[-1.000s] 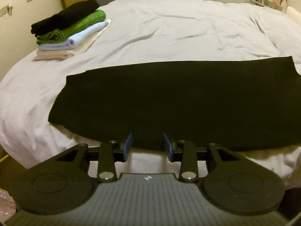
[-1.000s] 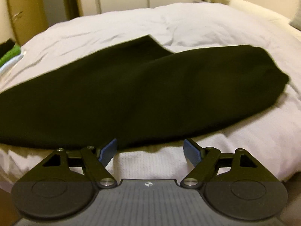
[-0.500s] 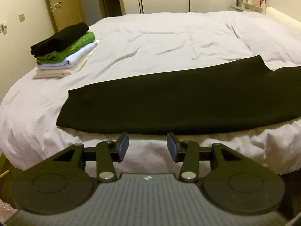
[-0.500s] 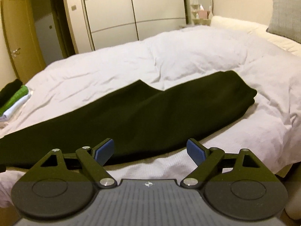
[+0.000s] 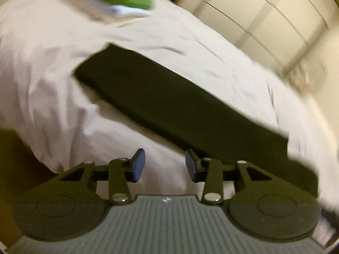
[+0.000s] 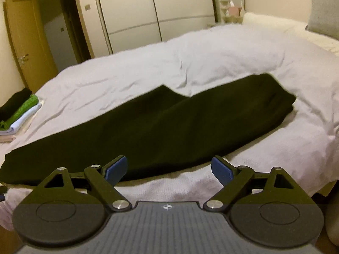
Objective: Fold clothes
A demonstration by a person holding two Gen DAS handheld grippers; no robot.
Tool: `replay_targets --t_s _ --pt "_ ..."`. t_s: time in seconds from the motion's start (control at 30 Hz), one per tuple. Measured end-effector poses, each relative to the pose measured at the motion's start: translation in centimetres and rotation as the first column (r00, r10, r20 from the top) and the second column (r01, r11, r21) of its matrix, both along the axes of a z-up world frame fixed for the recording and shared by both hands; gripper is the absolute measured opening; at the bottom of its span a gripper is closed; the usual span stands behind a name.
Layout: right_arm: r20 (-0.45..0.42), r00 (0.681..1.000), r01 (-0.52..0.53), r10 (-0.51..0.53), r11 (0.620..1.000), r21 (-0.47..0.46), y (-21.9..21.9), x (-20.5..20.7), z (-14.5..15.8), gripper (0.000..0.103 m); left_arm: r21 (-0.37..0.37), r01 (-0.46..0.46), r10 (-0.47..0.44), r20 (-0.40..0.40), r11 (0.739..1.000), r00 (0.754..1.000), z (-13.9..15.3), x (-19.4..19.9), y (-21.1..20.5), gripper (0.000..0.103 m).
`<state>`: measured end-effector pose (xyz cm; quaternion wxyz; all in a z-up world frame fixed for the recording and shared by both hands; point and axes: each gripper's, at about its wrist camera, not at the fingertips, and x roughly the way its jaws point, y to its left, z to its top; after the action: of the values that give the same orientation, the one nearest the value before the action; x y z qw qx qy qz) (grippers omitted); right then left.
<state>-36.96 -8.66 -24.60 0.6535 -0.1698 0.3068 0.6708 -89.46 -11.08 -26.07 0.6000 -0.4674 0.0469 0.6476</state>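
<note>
Long black folded garment (image 6: 161,127): lying along the white bed's (image 6: 211,63) near edge.
Left hand-held gripper (image 5: 165,165): hovering partly open, closing slightly, gripping nothing.
Right hand-held gripper (image 6: 169,169): hovering wide open, empty.

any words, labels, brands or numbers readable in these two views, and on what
No readable text in either view.
Small white emblem on the right gripper body: a symbol, not letters.
Same mark on the left gripper body: blurred.
Black garment, folded stack, wardrobe: no print or label visible.
</note>
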Motion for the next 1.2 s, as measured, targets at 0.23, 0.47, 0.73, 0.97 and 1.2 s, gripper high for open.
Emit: replay_targets --t_s 0.23,0.47,0.73,0.97,1.2 --pt "0.002 0.998 -0.068 0.068 0.995 -0.067 4.7 -0.1 -1.3 0.089 -0.014 -0.217 0.217 0.113 0.976 0.970 -2.4 -5.4 4.2 0.036" --pt "-0.003 0.999 -0.033 0.033 0.997 -0.069 6.0 0.6 -1.4 0.089 -0.021 -0.284 0.279 0.266 0.959 0.923 -6.0 -8.6 6.9 0.036" --pt "-0.030 0.998 0.053 -0.057 0.990 -0.128 6.0 1.8 -3.8 0.089 0.066 -0.244 0.226 0.206 0.968 0.952 -4.7 -7.9 8.2 0.011" --pt "-0.001 0.989 0.150 -0.151 0.982 -0.119 6.1 4.8 -3.1 0.089 0.281 0.228 -0.153 -0.264 0.932 0.952 5.5 5.2 10.9 0.010" --pt "-0.023 0.979 0.197 -0.201 0.974 -0.111 6.8 6.8 -3.1 0.089 0.041 0.625 -0.564 -0.388 0.780 0.729 1.0 21.9 13.3 0.024"
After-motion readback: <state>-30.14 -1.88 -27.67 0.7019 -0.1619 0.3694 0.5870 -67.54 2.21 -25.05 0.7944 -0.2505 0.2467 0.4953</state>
